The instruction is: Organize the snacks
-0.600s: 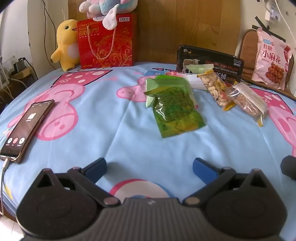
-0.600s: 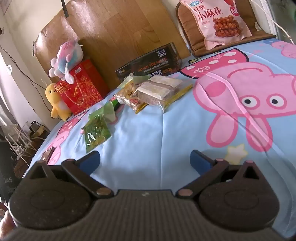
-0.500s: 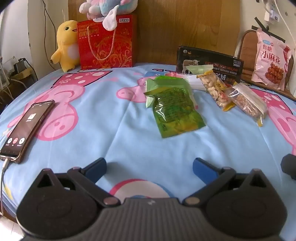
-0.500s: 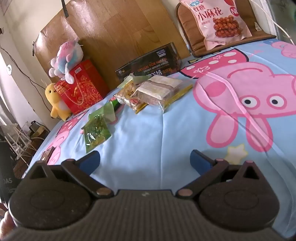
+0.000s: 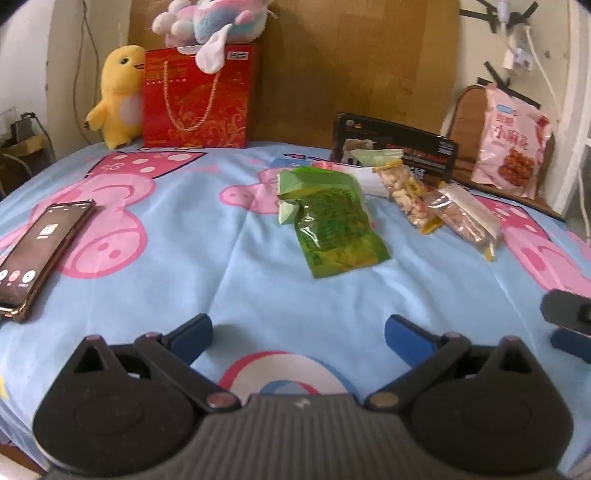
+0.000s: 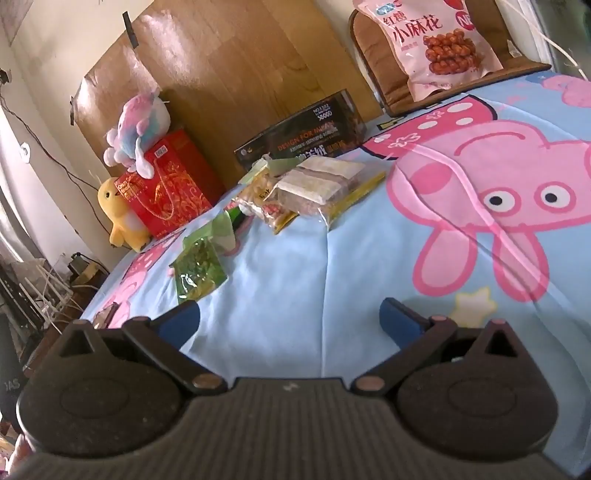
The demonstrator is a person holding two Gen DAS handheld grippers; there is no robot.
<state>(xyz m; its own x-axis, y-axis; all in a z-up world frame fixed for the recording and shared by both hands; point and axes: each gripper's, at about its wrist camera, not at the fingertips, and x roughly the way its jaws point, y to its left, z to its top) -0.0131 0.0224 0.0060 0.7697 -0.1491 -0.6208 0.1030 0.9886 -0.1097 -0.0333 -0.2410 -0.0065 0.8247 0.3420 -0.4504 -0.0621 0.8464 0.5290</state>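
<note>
Our left gripper (image 5: 298,328) and right gripper (image 6: 290,317) looked alike: blue fingertips (image 5: 192,332) on black linkage arms, copper-coloured pivot pins, round black housings and a ribbed grey body.

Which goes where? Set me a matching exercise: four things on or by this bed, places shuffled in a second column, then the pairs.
Things:
1. green snack packet
2. phone
3. pink snack bag
4. pastel plush

Places:
A. atop the red gift bag
B. leaning on the brown chair back
C. flat at mid-bed, ahead of the left gripper
D. at the bed's left edge, screen lit

Pairs: 1-C, 2-D, 3-B, 4-A
</note>
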